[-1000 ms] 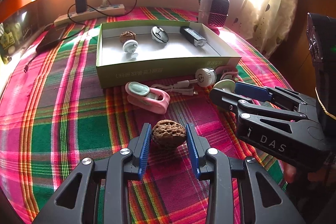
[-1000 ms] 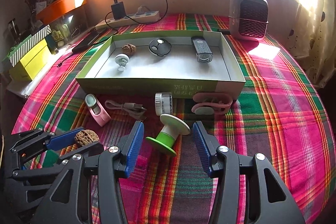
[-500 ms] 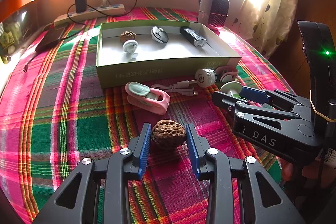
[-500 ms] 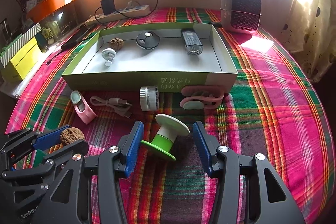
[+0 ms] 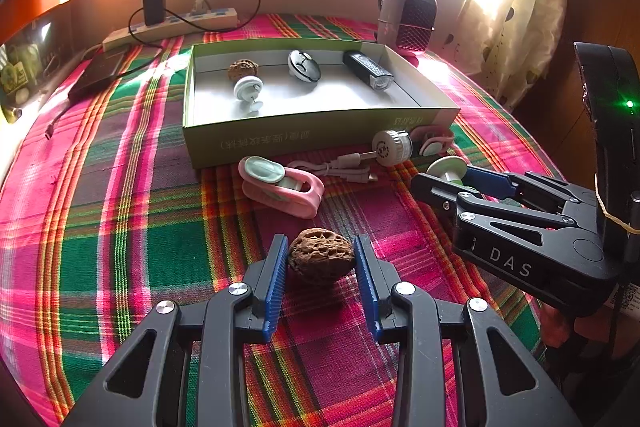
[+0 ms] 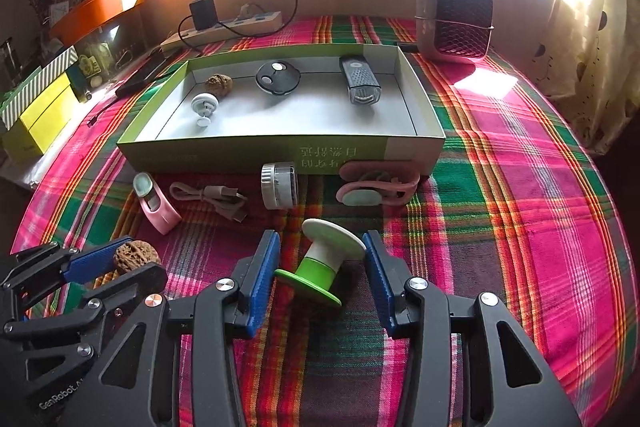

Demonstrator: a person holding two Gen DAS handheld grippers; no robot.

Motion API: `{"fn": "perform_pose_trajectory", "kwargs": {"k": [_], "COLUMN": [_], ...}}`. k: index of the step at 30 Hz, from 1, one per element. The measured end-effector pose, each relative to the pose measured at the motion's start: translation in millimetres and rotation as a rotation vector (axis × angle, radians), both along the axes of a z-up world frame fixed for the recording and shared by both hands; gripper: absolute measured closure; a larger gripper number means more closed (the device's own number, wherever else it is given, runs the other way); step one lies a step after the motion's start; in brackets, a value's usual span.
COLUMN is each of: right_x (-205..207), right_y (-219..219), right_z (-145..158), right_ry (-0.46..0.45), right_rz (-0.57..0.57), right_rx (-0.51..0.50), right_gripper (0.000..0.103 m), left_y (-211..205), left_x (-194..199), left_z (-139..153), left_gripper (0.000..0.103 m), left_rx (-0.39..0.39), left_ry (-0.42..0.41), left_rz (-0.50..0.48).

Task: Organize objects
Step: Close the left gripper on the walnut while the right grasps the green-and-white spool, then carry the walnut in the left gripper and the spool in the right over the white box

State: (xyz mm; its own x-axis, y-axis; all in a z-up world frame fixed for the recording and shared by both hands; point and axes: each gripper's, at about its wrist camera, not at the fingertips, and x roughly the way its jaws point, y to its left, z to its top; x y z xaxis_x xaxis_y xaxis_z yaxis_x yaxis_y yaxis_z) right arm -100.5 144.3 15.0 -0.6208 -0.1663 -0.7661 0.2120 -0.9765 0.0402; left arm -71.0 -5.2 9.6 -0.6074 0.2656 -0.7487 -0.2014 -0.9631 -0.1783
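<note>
A brown walnut (image 5: 321, 255) lies on the plaid cloth between the blue pads of my left gripper (image 5: 321, 259), which is shut on it; it also shows in the right wrist view (image 6: 134, 255). A green and white spool (image 6: 322, 261) lies tilted between the pads of my right gripper (image 6: 320, 263), whose jaws have closed onto its ends. A green shallow box (image 5: 320, 135) behind holds another walnut (image 5: 243, 69), a white spool (image 5: 248, 89), a round black device (image 5: 304, 65) and a black bike light (image 5: 368, 71).
In front of the box lie a pink clip (image 5: 282, 185), a coiled cable (image 5: 340, 167), a white knurled cylinder (image 5: 392, 147) and a second pink clip (image 6: 376, 185). A heater (image 6: 454, 17) stands at the back right, a power strip (image 6: 224, 27) at the back.
Both grippers have narrowed their jaws onto their objects: the left pads now touch the walnut, the right pads the spool. The right gripper has moved slightly forward.
</note>
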Motion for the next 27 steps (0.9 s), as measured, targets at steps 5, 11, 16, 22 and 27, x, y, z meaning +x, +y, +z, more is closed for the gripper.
{"fn": "perform_pose_trajectory", "kwargs": {"k": [5, 11, 16, 22, 27], "right_x": [0.0, -0.1, -0.2, 0.5, 0.8], "right_y": [1.3, 1.3, 1.6, 0.5, 0.5], "right_z": [0.5, 0.2, 0.2, 0.2, 0.6], "right_ry": [0.000, -0.001, -0.002, -0.002, 0.000], "right_rz": [-0.004, -0.002, 0.000, 0.007, 0.018], "right_rx": [-0.008, -0.009, -0.012, -0.011, -0.016], "right_gripper": [0.059, 0.059, 0.059, 0.059, 0.059], "left_y": [0.2, 0.5, 0.8, 1.7, 3.0], "left_x": [0.2, 0.5, 0.6, 0.3, 0.3], "left_z": [0.0, 0.0, 0.0, 0.5, 0.7], "left_gripper": [0.072, 0.072, 0.072, 0.072, 0.072], "left_rx": [0.000, -0.001, -0.001, -0.004, -0.017], "left_ry": [0.000, 0.000, 0.000, 0.001, 0.004], "left_rz": [0.000, 0.000, 0.000, 0.000, 0.002]}}
